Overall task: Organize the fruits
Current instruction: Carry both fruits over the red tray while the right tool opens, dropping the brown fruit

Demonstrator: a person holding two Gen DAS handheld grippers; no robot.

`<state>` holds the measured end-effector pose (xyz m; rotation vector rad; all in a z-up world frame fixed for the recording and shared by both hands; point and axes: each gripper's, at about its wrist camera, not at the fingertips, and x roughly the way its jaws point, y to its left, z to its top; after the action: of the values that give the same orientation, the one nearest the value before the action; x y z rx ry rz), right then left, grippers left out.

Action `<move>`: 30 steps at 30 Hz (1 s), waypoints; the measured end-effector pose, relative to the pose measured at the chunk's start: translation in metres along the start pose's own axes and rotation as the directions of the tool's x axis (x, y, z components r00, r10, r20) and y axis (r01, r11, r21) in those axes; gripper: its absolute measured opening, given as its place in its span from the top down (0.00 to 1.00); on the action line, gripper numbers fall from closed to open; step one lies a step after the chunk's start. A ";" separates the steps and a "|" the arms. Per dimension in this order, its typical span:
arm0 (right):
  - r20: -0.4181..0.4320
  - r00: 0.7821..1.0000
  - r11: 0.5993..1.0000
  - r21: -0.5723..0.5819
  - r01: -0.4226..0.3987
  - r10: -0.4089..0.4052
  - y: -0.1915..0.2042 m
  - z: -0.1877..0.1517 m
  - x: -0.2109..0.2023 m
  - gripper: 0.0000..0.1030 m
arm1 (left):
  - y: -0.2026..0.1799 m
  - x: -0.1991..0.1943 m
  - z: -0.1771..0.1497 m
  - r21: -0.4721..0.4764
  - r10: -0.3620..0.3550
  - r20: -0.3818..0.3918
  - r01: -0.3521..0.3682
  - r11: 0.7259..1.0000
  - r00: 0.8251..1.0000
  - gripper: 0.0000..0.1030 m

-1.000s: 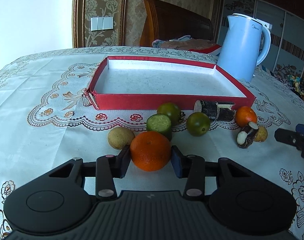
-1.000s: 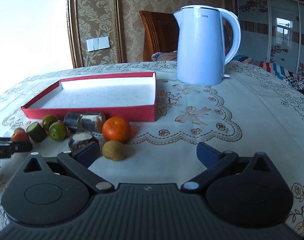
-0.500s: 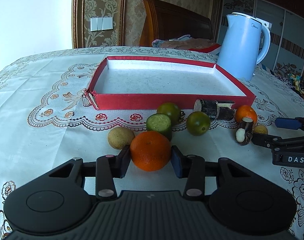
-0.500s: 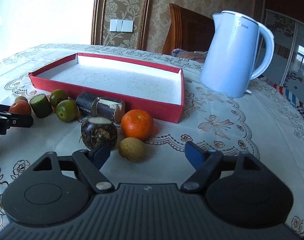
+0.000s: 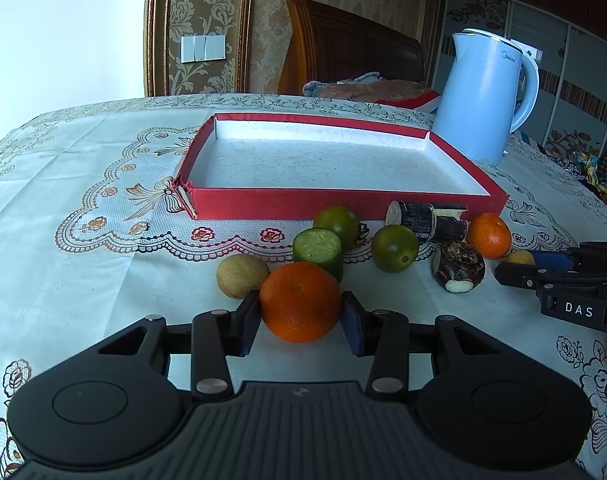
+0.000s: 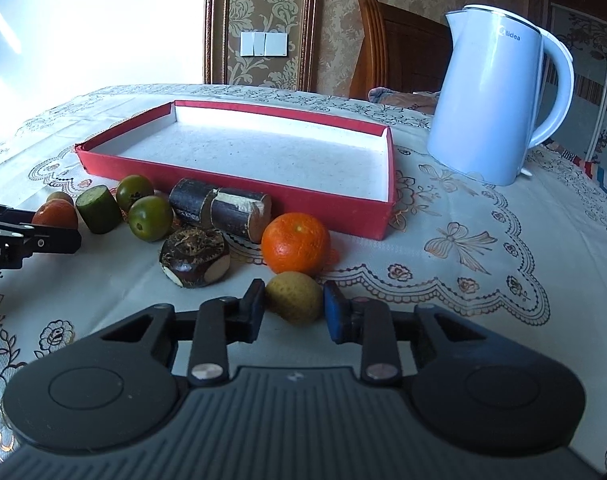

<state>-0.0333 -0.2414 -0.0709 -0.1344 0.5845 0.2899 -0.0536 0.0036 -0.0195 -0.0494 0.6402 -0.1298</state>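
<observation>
My left gripper (image 5: 301, 320) is shut on an orange (image 5: 300, 301) resting on the tablecloth. My right gripper (image 6: 293, 312) has closed around a small yellow-brown fruit (image 6: 294, 297), pads at both its sides. A red tray (image 5: 343, 200) with a white bottom lies behind the fruit, also in the right wrist view (image 6: 239, 184). Between the grippers lie a cut cucumber piece (image 5: 318, 249), two green fruits (image 5: 394, 248), a dark sugarcane piece (image 5: 427, 216), a dark round root (image 5: 458, 266), a second orange (image 6: 296, 243) and another yellow-brown fruit (image 5: 239, 275).
A pale blue kettle (image 6: 491, 108) stands right of the tray on the embroidered tablecloth (image 5: 83, 240). A wooden chair (image 5: 351, 52) is behind the table. The right gripper shows at the right edge of the left wrist view (image 5: 563, 280).
My right gripper moved forward and left to the small yellow-brown fruit and closed its fingers on it. My left gripper stayed shut on the orange.
</observation>
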 end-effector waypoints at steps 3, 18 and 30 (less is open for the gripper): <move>0.015 1.000 1.000 0.024 0.010 -0.010 -0.004 0.000 -0.003 0.72 | 0.001 -0.001 -0.001 -0.003 0.000 0.002 0.000 1.000 1.000 0.59; 0.116 0.991 0.993 0.109 0.048 -0.060 -0.008 0.028 -0.015 0.72 | -0.023 -0.012 0.041 0.030 -0.014 0.067 0.012 0.999 0.998 0.59; 0.081 0.989 0.974 0.204 0.103 -0.122 -0.018 0.094 0.063 0.72 | -0.033 0.066 0.100 0.012 0.052 0.059 -0.052 0.999 0.997 0.59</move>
<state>0.0714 -0.2246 -0.0273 0.0390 0.5079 0.1253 0.0549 -0.0378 0.0244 -0.0235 0.5818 -0.0821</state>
